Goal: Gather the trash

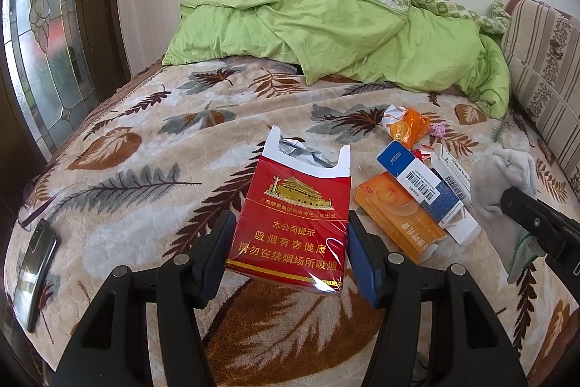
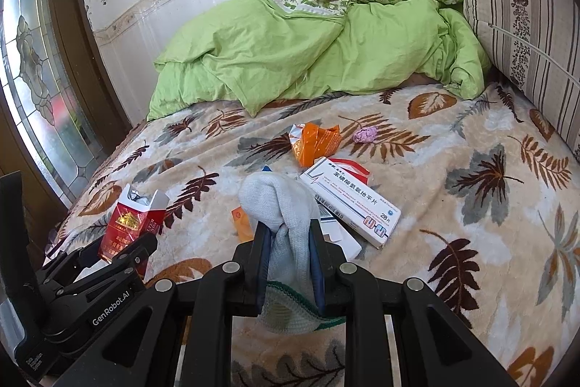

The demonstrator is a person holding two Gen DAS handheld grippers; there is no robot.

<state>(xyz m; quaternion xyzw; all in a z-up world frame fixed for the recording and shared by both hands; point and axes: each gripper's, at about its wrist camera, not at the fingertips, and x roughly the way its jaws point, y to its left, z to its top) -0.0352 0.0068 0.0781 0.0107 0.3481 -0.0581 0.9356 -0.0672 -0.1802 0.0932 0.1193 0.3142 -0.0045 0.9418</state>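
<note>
My left gripper (image 1: 286, 242) is shut on an open red cigarette pack (image 1: 293, 216), held above the leaf-patterned bed; the pack also shows in the right wrist view (image 2: 127, 227). My right gripper (image 2: 290, 260) is shut on a grey-white work glove (image 2: 279, 205), which also shows at the right of the left wrist view (image 1: 504, 184). On the bed lie an orange box (image 1: 398, 220), a blue and white box (image 1: 417, 180), a white medicine box (image 2: 351, 202), an orange wrapper (image 2: 315, 140) and a small pink crumpled wad (image 2: 365, 134).
A green quilt (image 2: 308, 49) is heaped at the far end of the bed. A striped cushion (image 2: 525, 24) stands on the right. A dark phone (image 1: 36, 271) lies at the bed's left edge. A glass door (image 1: 43, 42) is on the left.
</note>
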